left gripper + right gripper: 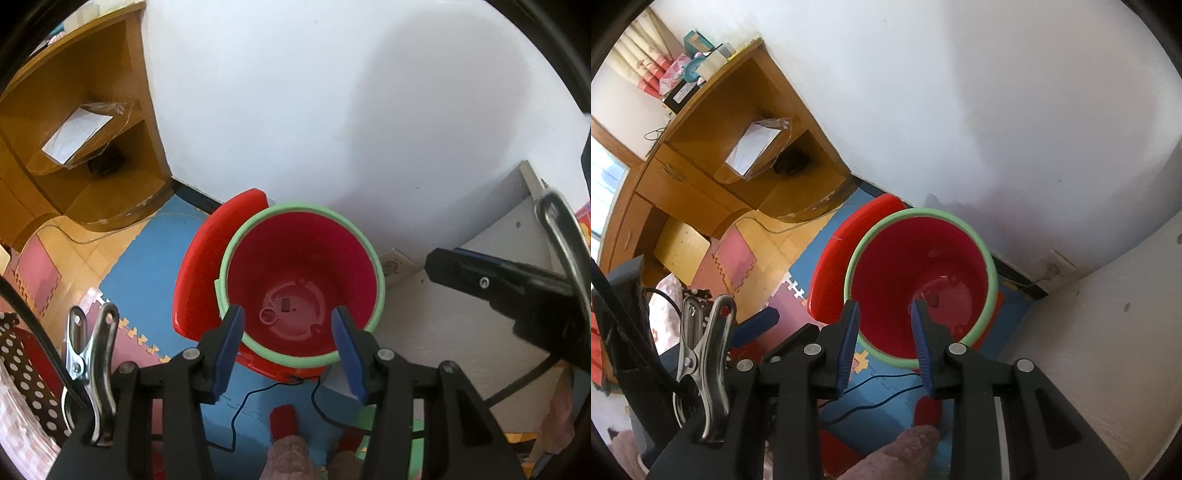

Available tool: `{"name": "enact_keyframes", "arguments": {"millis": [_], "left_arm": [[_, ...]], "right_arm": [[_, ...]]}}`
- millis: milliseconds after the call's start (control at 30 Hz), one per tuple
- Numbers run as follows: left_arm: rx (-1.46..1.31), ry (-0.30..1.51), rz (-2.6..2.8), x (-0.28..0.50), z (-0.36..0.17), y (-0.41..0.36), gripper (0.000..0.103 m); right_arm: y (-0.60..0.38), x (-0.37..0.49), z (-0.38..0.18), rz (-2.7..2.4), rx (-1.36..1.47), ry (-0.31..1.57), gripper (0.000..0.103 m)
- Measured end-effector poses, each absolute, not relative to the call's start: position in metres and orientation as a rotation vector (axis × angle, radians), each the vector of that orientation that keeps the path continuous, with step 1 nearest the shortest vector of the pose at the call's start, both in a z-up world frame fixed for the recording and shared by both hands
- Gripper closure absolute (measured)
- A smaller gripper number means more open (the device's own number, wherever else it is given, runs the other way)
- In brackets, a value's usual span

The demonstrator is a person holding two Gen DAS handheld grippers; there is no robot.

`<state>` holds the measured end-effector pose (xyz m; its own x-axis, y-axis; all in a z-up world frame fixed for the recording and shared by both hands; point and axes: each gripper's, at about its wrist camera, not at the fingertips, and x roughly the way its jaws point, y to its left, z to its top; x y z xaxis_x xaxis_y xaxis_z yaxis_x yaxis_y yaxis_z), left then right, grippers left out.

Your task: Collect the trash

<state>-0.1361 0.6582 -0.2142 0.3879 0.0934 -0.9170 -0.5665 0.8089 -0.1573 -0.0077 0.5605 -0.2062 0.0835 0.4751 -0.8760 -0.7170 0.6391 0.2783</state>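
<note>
The red bin [295, 280] with its green rim is standing on the foam-mat floor [147, 258] against the white wall [332, 92], its red lid [207, 266] tipped open. Both grippers are hanging above its mouth, the left gripper [288, 321] spread wide and the right gripper [884, 314] part-open, fingers [849, 332] gripping nothing.

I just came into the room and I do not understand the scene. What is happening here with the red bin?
A person holds a tool in each hand above a red bin with a green rim, its lid flipped open. The left tool is open and holds nothing. The right tool is open too, with nothing between its fingers. The bin looks empty inside, apart from the marks moulded into its bottom. It stands on coloured foam mats by the wall.
</note>
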Motion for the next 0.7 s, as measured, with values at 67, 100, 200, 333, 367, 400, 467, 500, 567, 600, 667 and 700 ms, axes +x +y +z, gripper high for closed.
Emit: {"name": "enact_keyframes", "arguments": {"millis": [67, 100, 200, 333, 367, 400, 467, 500, 567, 600, 667, 700], "left_arm": [[-0.485, 1.098, 0.435, -0.136, -0.210, 0.656, 0.051], [-0.482, 1.096, 0.433, -0.135, -0.208, 0.655, 0.051], [-0.484, 1.095, 0.427, -0.137, -0.203, 0.651, 0.051], [-0.496, 1.095, 0.422, -0.141, -0.194, 0.647, 0.051], [-0.495, 1.094, 0.423, -0.143, -0.191, 0.646, 0.051], [-0.492, 1.094, 0.423, -0.144, -0.189, 0.645, 0.051], [-0.478, 1.095, 0.423, -0.146, -0.183, 0.642, 0.051], [-0.470, 1.094, 0.423, -0.148, -0.180, 0.640, 0.051], [-0.453, 1.088, 0.425, -0.150, -0.173, 0.634, 0.051], [-0.449, 1.086, 0.426, -0.152, -0.170, 0.632, 0.051], [-0.445, 1.080, 0.428, -0.155, -0.164, 0.627, 0.051], [-0.442, 1.077, 0.427, -0.157, -0.160, 0.624, 0.051]], "right_arm": [[0.557, -0.011, -0.202, 0.896, -0.248, 1.176, 0.073], [0.556, -0.013, -0.199, 0.897, -0.247, 1.171, 0.073], [0.552, -0.020, -0.197, 0.898, -0.254, 1.162, 0.073], [0.545, -0.026, -0.190, 0.902, -0.254, 1.151, 0.073], [0.542, -0.028, -0.188, 0.905, -0.253, 1.145, 0.073], [0.537, -0.031, -0.185, 0.911, -0.249, 1.136, 0.073], [0.531, -0.034, -0.178, 0.922, -0.243, 1.120, 0.073], [0.526, -0.036, -0.174, 0.929, -0.240, 1.110, 0.073], [0.519, -0.041, -0.168, 0.945, -0.239, 1.093, 0.073], [0.515, -0.045, -0.165, 0.954, -0.242, 1.081, 0.073], [0.508, -0.052, -0.159, 0.971, -0.251, 1.059, 0.073], [0.504, -0.055, -0.155, 0.978, -0.256, 1.047, 0.073]]}}
